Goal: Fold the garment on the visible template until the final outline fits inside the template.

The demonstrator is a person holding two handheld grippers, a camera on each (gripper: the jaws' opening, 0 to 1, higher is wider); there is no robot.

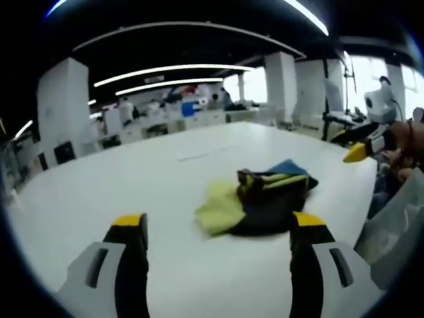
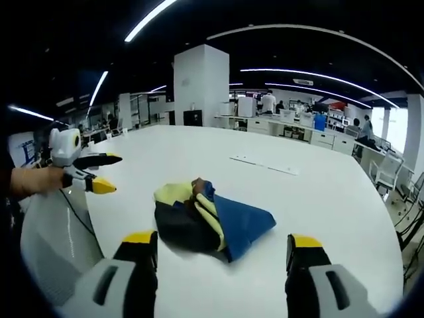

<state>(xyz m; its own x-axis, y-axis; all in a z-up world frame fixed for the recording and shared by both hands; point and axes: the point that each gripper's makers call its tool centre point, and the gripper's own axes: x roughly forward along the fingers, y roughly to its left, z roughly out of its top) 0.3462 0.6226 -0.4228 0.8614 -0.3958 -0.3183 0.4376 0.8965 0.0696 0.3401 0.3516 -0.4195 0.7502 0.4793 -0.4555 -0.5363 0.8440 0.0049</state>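
Observation:
A crumpled garment [image 1: 265, 195] in yellow, dark navy and blue lies bunched on the white table [image 1: 132, 179]. In the left gripper view it sits ahead and slightly right of my left gripper [image 1: 218, 225], which is open and empty with its yellow-tipped jaws wide apart. The right gripper [image 1: 351, 147] comes in from the far right, held above the table's edge. In the right gripper view the garment [image 2: 212, 218] lies just beyond my open right gripper [image 2: 222, 242], blue flap to the right. A hand holds the left gripper [image 2: 109, 173] at the left, jaws apart.
Thin pale strips [image 2: 265, 165] lie on the table beyond the garment. A cable [image 2: 76, 215] hangs by the near table edge. Desks, people and a white column [image 2: 202, 86] stand far behind. Chairs [image 2: 387, 175] are at the right.

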